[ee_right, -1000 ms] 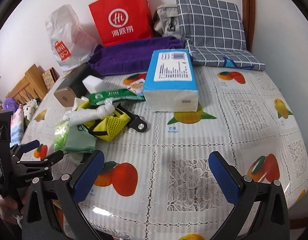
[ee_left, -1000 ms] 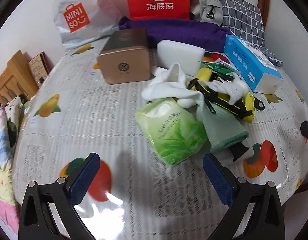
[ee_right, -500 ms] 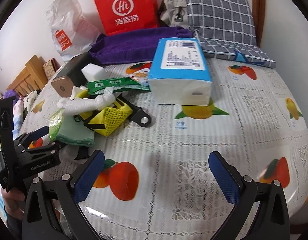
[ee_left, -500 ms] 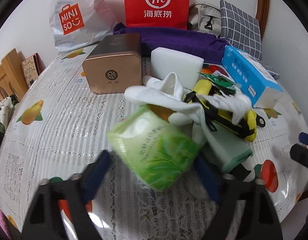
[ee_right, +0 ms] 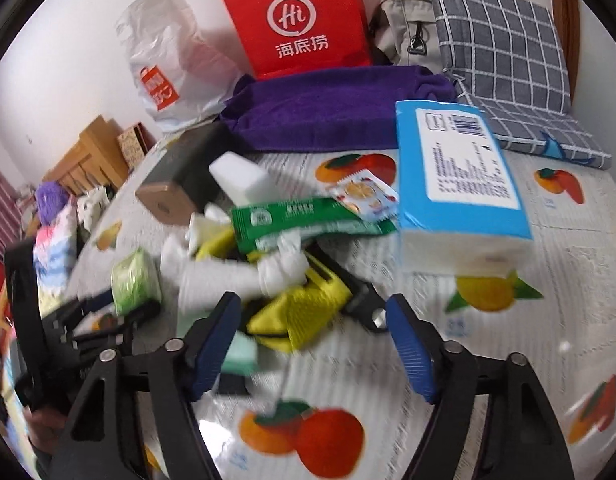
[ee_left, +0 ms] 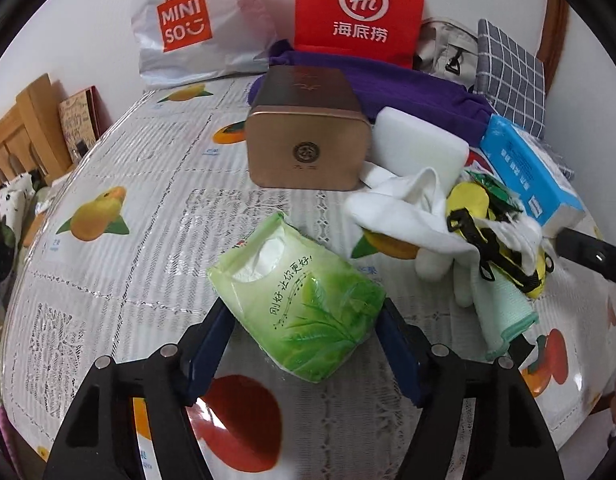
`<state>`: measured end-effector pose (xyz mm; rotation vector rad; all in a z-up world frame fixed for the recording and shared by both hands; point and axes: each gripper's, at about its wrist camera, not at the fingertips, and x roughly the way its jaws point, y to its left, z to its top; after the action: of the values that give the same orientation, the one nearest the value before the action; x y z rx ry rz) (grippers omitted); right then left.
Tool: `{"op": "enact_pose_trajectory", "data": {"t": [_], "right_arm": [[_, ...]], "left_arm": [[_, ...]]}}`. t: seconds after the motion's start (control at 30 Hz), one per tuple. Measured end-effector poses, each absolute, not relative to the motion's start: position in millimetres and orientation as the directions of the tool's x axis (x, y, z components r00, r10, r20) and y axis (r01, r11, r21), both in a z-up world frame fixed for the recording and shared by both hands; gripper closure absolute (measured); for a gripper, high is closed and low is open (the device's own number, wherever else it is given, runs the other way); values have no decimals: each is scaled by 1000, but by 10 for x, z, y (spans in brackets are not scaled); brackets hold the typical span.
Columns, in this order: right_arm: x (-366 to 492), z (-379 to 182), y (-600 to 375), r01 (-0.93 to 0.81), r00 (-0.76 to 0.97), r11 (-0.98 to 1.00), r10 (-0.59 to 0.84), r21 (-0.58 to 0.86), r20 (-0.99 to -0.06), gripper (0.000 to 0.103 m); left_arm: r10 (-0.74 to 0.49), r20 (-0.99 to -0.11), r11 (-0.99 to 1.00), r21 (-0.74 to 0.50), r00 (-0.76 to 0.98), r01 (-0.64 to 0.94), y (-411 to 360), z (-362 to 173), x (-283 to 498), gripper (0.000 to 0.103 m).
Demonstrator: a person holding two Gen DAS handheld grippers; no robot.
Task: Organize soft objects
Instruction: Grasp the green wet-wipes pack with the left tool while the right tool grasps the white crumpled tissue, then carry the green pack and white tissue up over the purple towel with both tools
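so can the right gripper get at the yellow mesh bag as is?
Probably yes. The right gripper is open with the yellow mesh bag just ahead between its fingers. A white cloth drapes the bag's far side, but the near end looks free.

The left black two-finger gripper with blue pads [ee_left: 303, 330] has its jaws pressed against something held between them. The right black two-finger gripper with blue pads [ee_right: 312, 344] has jaws spread, pointing toward 12 o'clock.

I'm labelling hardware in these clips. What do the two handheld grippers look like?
Both the left gripper and right gripper have matte black angular frames with silver pivot bolts and two flat blue ribbed fingers. No cables or sleeves show.
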<state>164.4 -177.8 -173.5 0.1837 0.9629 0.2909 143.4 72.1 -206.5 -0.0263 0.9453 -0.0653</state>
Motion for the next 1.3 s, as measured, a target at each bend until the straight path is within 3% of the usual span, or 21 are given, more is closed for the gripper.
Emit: {"op": "enact_pose_trajectory", "data": {"t": [0.13, 0.3, 0.4, 0.8, 0.9, 1.07, 1.2, 1.3], "right_arm": [[1804, -1811, -1650, -160, 506, 941, 338, 299, -794, 41], [1897, -1914, -1507, -166, 501, 956, 294, 243, -814, 47], [1918, -1891, -1487, -190, 498, 944, 328, 269, -803, 77], [1446, -1537, -1973, -162, 596, 957, 289, 241, -750, 77], [1336, -1616, -2174, -107, 602, 981, 196, 165, -774, 77], [1268, -1889, -2509, -30, 564, 983, 165, 180, -809, 77], [1258, -2098, -2624, 0, 535, 983, 153, 181, -831, 71], [1220, -2147, -2661, -14, 548, 975, 192, 221, -814, 58]], "left_arm": [[-65, -808, 998, -53, 585, 38, 774, -2092, 1465, 32], [-49, -804, 999, -30, 593, 41, 767, -2108, 1488, 30], [-51, -802, 999, -32, 596, 41, 787, -2108, 1513, 30], [-23, -809, 1000, -16, 587, 17, 841, -2071, 1435, 33], [-1, -816, 1000, -6, 579, -7, 903, -2080, 1404, 32], [-11, -825, 1000, -14, 565, -1, 947, -2113, 1373, 31], [19, -832, 1000, 20, 555, -3, 950, -2134, 1320, 22], [12, -842, 1000, 5, 540, -15, 978, -2138, 1308, 18]]}}
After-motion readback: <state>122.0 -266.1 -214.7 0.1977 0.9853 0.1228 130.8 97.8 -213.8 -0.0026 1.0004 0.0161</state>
